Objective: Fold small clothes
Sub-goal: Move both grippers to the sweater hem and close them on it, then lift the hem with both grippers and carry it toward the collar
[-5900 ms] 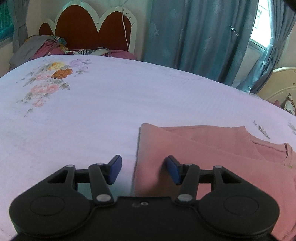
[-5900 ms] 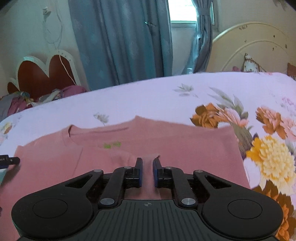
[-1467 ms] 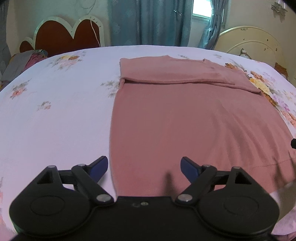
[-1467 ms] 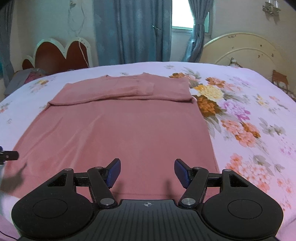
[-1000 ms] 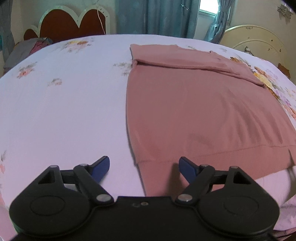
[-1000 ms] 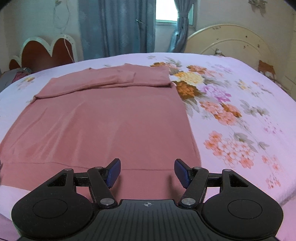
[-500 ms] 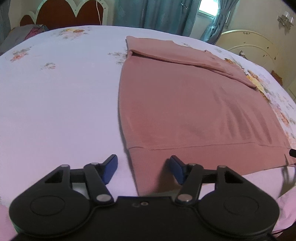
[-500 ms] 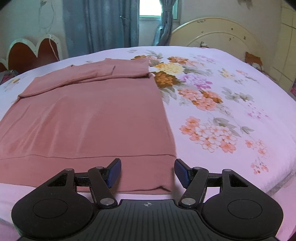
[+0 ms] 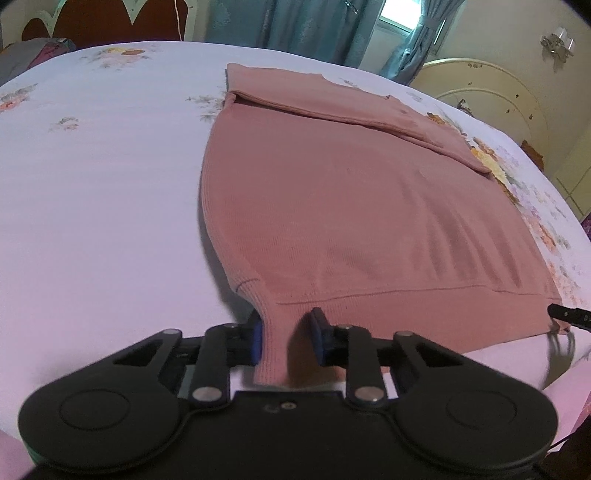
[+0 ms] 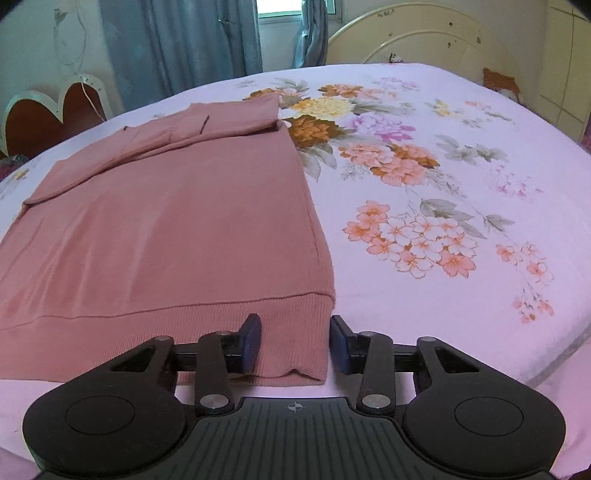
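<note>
A dusty-pink knit top [image 9: 332,192] lies flat on the bed, its sleeves folded across the far end. It also shows in the right wrist view [image 10: 177,229]. My left gripper [image 9: 286,338] has its jaws partly closed around the near left hem corner, with a small gap still showing beside the bunched fabric. My right gripper [image 10: 293,341] is open, its jaws on either side of the near right hem corner, which lies flat between them. The tip of the right gripper [image 9: 569,317] shows at the far right of the left wrist view.
The bed has a pale lilac sheet [image 10: 424,206] with flower prints. A red heart-shaped headboard [image 10: 48,114] and blue curtains [image 10: 177,40] stand behind it. A cream headboard [image 10: 424,33] stands at the right. The bed's near edge lies just below both grippers.
Both grippers have moved from the collar end back to the near hem. In the last half second the left jaws narrowed around the left hem corner and the right jaws narrowed somewhat over the right corner.
</note>
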`<state>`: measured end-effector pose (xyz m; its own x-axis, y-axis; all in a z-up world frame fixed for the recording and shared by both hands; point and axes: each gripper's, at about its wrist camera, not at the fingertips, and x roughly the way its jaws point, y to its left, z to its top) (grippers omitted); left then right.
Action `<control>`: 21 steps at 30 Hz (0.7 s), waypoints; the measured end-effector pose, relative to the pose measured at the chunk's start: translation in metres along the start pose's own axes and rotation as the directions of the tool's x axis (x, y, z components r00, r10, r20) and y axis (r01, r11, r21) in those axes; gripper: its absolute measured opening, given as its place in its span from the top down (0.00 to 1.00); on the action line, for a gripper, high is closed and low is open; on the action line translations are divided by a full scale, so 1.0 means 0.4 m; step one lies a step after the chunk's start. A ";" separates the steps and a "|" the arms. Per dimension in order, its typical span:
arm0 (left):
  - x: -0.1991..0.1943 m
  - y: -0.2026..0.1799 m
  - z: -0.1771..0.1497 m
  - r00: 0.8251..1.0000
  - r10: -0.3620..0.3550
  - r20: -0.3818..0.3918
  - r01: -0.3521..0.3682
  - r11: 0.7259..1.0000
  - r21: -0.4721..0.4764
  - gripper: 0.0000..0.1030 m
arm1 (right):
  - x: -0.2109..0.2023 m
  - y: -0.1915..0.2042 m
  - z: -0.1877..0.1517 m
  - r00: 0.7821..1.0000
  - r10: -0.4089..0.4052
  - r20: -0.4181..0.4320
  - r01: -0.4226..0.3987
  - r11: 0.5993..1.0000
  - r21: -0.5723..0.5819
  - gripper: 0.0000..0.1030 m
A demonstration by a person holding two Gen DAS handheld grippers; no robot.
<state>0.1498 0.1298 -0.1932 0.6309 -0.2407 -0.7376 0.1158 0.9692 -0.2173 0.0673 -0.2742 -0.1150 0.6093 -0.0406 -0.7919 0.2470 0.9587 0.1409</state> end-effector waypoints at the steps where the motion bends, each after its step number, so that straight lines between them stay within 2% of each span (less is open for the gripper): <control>1: 0.000 0.001 -0.001 1.000 -0.006 0.001 0.006 1.000 -0.004 0.81 | 0.000 0.000 0.001 1.000 -0.002 0.000 0.002 1.000 0.004 0.80; 2: 0.000 0.001 -0.002 1.000 -0.010 0.001 0.010 1.000 -0.009 0.83 | -0.003 0.000 0.003 1.000 -0.009 0.003 0.009 1.000 0.001 0.91; 6: -0.001 0.007 0.001 1.000 -0.020 0.001 0.020 0.999 -0.030 0.90 | -0.015 -0.019 0.008 0.999 -0.027 0.025 0.026 0.999 0.023 0.92; 11: 0.006 0.014 0.002 0.999 -0.031 -0.008 0.031 0.999 -0.031 0.90 | -0.006 0.000 0.013 1.000 -0.031 -0.006 0.031 0.999 -0.009 0.92; 15: 0.001 0.016 0.011 0.999 -0.043 -0.004 0.043 0.998 -0.038 0.94 | -0.002 -0.001 0.022 0.999 -0.026 -0.034 0.025 0.999 -0.021 0.92; 21: -0.030 0.012 0.055 0.997 -0.064 0.049 0.066 0.997 -0.028 0.95 | -0.037 -0.016 0.061 0.999 0.041 -0.008 -0.041 0.999 0.027 0.92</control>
<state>0.1596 0.1387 -0.1715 0.6590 -0.2997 -0.6899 0.1352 0.9495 -0.2833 0.0753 -0.2864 -0.0896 0.6132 0.0011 -0.7899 0.2420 0.9516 0.1892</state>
